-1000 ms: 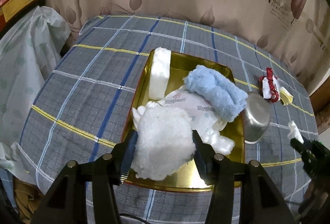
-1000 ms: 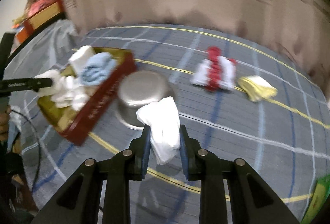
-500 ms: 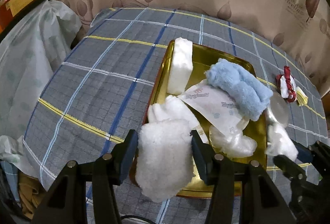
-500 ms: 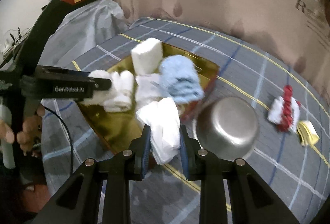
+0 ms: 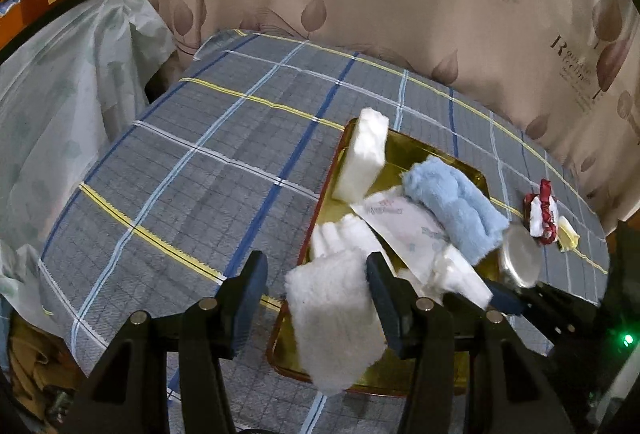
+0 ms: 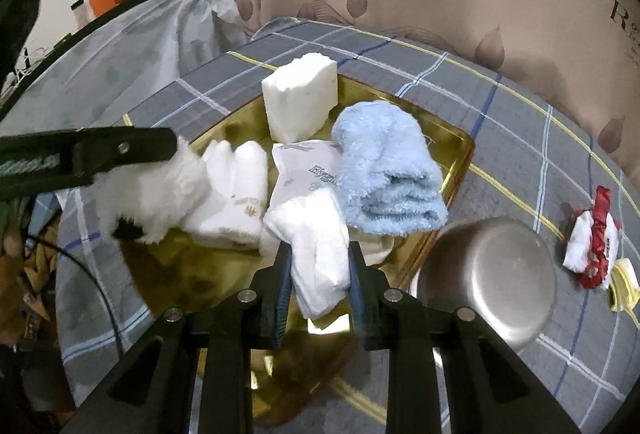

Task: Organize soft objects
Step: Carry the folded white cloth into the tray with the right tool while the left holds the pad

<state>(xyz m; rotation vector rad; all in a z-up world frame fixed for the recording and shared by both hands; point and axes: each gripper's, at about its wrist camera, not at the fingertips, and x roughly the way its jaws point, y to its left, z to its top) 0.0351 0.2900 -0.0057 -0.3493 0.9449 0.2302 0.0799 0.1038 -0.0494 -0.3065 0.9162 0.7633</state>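
A gold tray [image 5: 424,150] [image 6: 448,142] holds a white sponge block [image 5: 364,154] [image 6: 300,98], a blue fluffy towel [image 5: 456,202] [image 6: 384,178], a printed white packet [image 5: 404,222] [image 6: 308,166] and white socks [image 6: 236,194]. My left gripper [image 5: 316,274] has its jaws spread, and a white fluffy cloth [image 5: 332,318] [image 6: 152,194] hangs against its right finger over the tray's near-left corner. My right gripper [image 6: 318,266] is shut on a white folded cloth [image 6: 316,254] above the tray's near edge; it also shows in the left wrist view [image 5: 460,270].
An upturned steel bowl [image 6: 484,274] [image 5: 520,258] sits right of the tray. A red and white bundle [image 6: 592,242] [image 5: 542,212] and a yellow cloth [image 6: 624,282] [image 5: 568,238] lie further right. The table has a grey plaid cloth [image 5: 224,170]. Curtains hang behind.
My left gripper has opened wider and drawn back left; the fluffy cloth now hangs loose. My right gripper has carried its white cloth left, from beside the bowl to over the tray.
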